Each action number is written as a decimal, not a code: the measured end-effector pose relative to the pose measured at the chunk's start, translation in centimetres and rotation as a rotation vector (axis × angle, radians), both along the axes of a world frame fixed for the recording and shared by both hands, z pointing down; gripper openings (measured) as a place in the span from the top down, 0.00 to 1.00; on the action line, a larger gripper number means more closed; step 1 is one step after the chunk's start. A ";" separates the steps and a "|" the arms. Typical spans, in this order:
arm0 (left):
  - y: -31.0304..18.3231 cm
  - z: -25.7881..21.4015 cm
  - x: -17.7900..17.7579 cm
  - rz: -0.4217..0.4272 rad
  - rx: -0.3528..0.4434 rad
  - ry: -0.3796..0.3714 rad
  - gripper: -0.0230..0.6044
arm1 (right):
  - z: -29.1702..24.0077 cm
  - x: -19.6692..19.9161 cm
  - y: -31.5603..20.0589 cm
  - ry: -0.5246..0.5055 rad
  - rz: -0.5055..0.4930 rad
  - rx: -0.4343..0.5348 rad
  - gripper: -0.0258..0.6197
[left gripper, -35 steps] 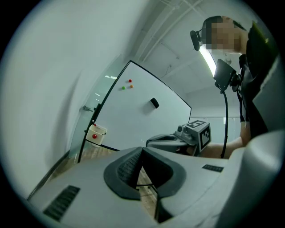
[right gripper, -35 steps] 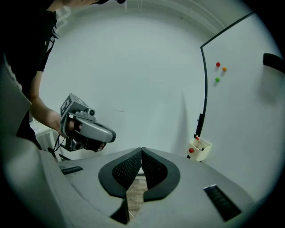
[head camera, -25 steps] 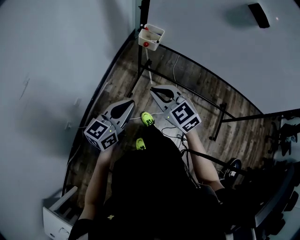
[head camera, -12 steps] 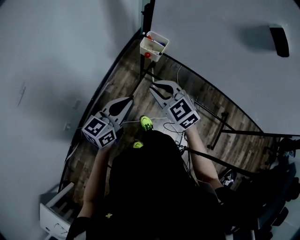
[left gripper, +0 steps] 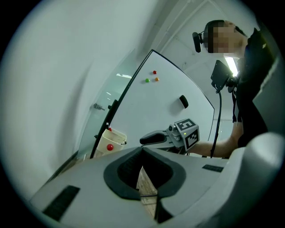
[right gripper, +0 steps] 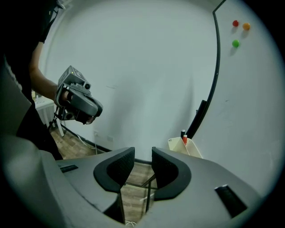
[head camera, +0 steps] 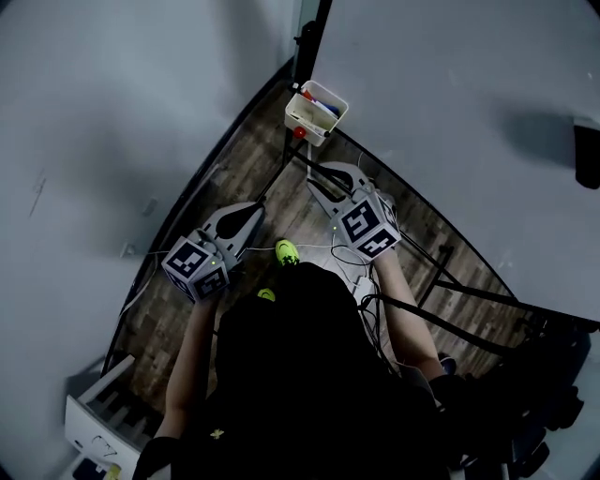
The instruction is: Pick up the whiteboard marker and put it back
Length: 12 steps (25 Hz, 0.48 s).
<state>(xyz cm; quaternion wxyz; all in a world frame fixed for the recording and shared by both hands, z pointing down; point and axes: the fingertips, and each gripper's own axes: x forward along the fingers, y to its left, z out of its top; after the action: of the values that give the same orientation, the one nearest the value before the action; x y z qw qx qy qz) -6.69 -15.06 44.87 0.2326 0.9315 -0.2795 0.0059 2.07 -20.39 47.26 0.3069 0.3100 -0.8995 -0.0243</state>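
One white bin (head camera: 321,133) hangs at the lower corner of the whiteboard (head camera: 450,103), against its black frame post (head camera: 313,28), with a red round knob (head camera: 300,133) on its front wall. Two caps rise above the bin's rim in the right gripper view: a black-capped whiteboard marker (right gripper: 182,133) and a red-capped one (right gripper: 185,139). The head view shows red and blue shapes inside, too small to count. Three magnets sit near the board's top edge, red (left gripper: 154,72), green (left gripper: 147,80) and orange (left gripper: 156,79), and one black eraser (left gripper: 183,102) clings nearer its middle. Two grippers hover over the wooden floor (head camera: 234,178), both apart from the bin. The left gripper (head camera: 255,208) has its jaws together with nothing between them. The right gripper (head camera: 328,176), nearer the bin, has just been opening its jaws, which stand apart around empty air. The floor narrows to a wedge between the wall (head camera: 112,122) and the board's bottom edge, crossed by black stand legs (head camera: 436,277) and loose cables (head camera: 342,251).
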 end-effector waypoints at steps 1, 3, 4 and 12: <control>-0.4 0.0 0.0 -0.007 0.000 -0.001 0.94 | 0.2 0.2 -0.5 0.012 -0.003 -0.001 0.81; -1.1 0.1 0.0 -0.023 -0.004 0.000 0.94 | 0.7 0.5 -1.5 0.035 -0.008 -0.002 0.79; -1.5 0.2 0.0 -0.033 -0.010 0.004 0.94 | 0.9 0.6 -2.0 0.041 -0.014 -0.001 0.78; -3.2 1.3 -0.6 -0.086 -0.042 -0.011 0.94 | 2.0 1.6 -6.1 0.114 -0.057 0.011 0.71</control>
<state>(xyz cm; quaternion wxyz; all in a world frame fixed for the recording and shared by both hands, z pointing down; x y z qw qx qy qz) -7.28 -18.23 46.13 0.2505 0.9134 -0.3207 0.0070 3.70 -26.49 49.30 0.3551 0.2841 -0.8889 -0.0555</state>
